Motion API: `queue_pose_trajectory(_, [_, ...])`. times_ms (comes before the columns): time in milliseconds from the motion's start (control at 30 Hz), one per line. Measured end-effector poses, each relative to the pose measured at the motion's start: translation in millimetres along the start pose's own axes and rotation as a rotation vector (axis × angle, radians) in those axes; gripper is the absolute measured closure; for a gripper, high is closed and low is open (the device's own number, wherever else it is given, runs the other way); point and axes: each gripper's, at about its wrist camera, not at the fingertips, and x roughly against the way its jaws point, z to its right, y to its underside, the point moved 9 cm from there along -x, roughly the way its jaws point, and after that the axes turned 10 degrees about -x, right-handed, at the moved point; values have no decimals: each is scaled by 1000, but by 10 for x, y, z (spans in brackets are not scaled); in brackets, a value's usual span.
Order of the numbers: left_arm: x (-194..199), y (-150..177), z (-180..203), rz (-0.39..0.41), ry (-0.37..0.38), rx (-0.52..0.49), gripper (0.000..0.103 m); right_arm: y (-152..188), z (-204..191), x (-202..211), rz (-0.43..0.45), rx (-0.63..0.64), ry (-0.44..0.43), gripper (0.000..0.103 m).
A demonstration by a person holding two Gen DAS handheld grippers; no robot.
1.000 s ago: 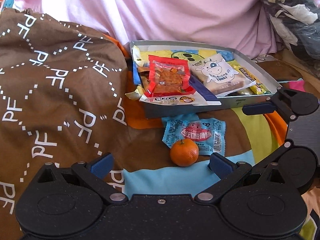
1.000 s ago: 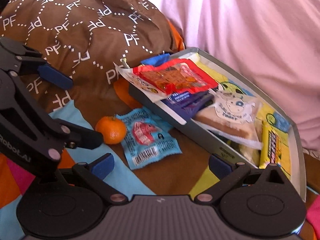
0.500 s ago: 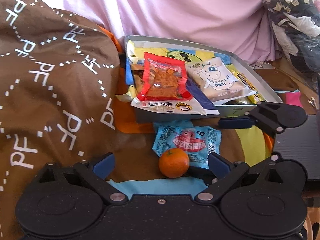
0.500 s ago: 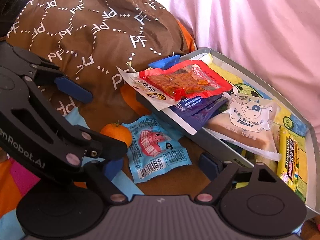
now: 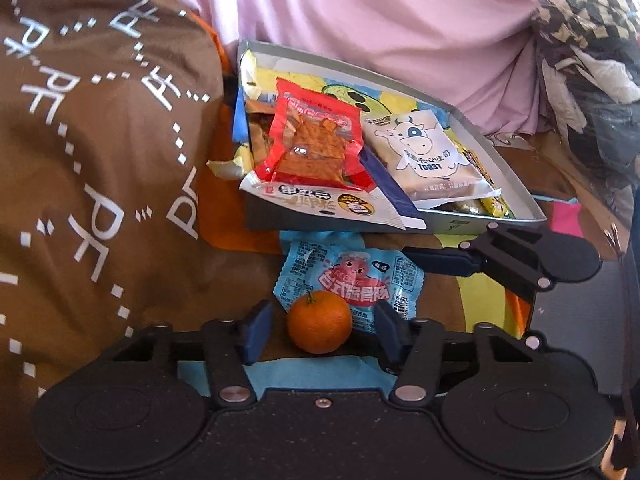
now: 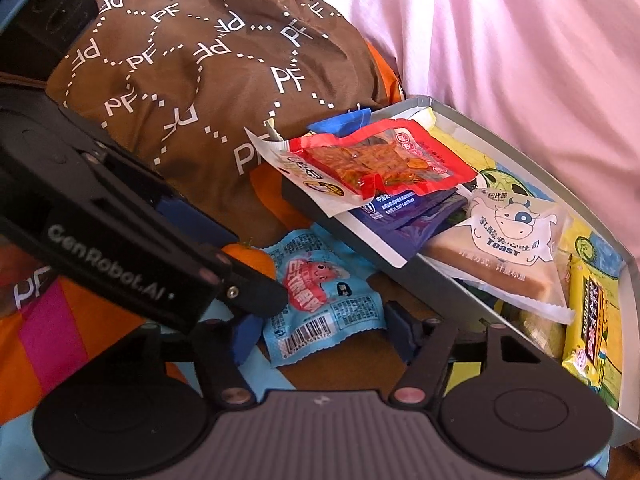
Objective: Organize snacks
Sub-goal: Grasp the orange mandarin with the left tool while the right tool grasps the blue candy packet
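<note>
Patchwork bedspread (image 5: 224,368) bears tray (image 5: 336,222), packet (image 5: 348,276), mandarin (image 5: 319,322).

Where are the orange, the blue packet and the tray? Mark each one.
orange (image 5: 319,322): left wrist view, middle of its peel.
blue packet (image 6: 320,292): right wrist view, on the pink print at its centre.
tray (image 5: 344,226): left wrist view, bare grey near wall.

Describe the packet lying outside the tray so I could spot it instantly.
Find the grey tray of snacks on the patchwork blanket. Just in front of it lies a light blue packet with a pink cartoon face, flat beside a small orange; it is the only packet outside the tray.
</note>
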Motion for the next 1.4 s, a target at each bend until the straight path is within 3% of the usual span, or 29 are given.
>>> queue_pose_trajectory(167, [-29, 18, -98, -13, 3, 71, 66, 5, -13, -1, -3, -3, 2, 37])
queue_pose_trajectory(300, [-2, 30, -148, -22, -1, 117, 66, 22, -3, 18, -13, -74, -5, 40])
queue_pose_trajectory(533, [160, 92, -148, -30, -54, 110, 66, 103, 91, 143, -12, -256, -32, 45])
queue_pose_trajectory(667, [282, 153, -127, -34, -80, 117, 66, 256, 124, 307, -9, -342, -37, 49])
queue_pose_trajectory(733, [341, 193, -108, -36, -92, 118, 67, 343, 120, 400, -13, -377, -42, 60])
queue_pose_trajectory(1100, [571, 441, 41, -63, -123, 110, 67, 798, 11, 745, -28, -569, -65, 67])
queue_pose_trajectory(1300, [723, 750, 150, -131, -113, 130, 67, 1054, -125, 913, -77, -658, -100, 68])
queue_pose_trajectory(1367, [777, 816, 200, -145, -105, 128, 67, 1083, -136, 978, -79, -686, -101, 61])
queue_pose_trajectory(1400, [794, 843, 229, -153, -98, 126, 67, 1087, -131, 999, -78, -698, -102, 50])
